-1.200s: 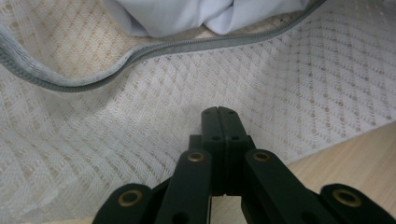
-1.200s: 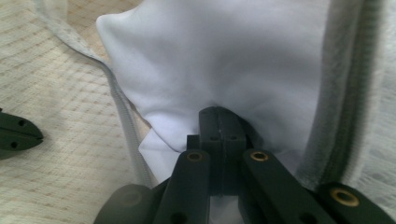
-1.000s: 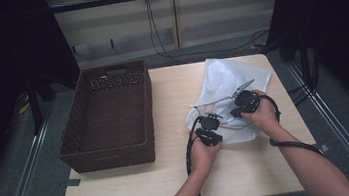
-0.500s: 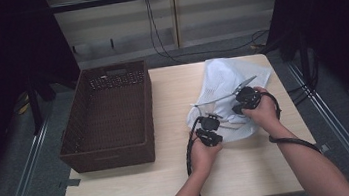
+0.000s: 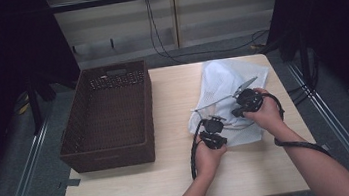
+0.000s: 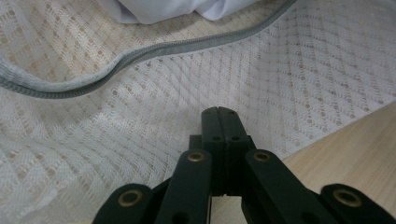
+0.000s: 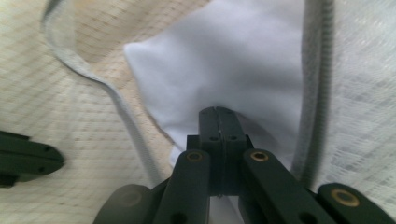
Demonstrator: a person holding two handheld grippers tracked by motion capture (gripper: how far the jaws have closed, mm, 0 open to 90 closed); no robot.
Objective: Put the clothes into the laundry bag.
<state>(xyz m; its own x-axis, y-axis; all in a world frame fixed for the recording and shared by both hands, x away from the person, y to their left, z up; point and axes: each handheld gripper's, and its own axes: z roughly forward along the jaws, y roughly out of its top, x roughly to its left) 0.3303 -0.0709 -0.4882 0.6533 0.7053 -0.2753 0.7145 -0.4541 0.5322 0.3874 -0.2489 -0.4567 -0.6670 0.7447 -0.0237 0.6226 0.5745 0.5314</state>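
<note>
High view: a white mesh laundry bag (image 5: 221,84) lies on the right half of the pale wooden bench (image 5: 182,177), with a dark brown wicker basket (image 5: 107,119) standing well apart on the left half. The person's two hands work at the near end of the bag. The left claw (image 5: 213,132) sits at the bag's near left edge; the right claw (image 5: 243,103) sits just beyond it, over the middle of the bag, with a grey three-cornered plate tilted up from its top. Black cables trail back from both along the forearms.

In the left gripper view, the left claw (image 6: 218,111) is clenched, its black jaws pressed flat together with no gap, the tips resting on the mesh (image 6: 140,116) near the bag's edge, where bare bench (image 6: 345,149) shows just beside it. A grey zipper band (image 6: 154,49) curves across the mesh beyond.

In the right gripper view, the right claw (image 7: 218,111) is likewise clenched, its tips on a white cloth (image 7: 233,60) that lies in the bag's opening between two runs of the grey zipper band (image 7: 315,93). Whether either claw pinches fabric between its tips cannot be told.
</note>
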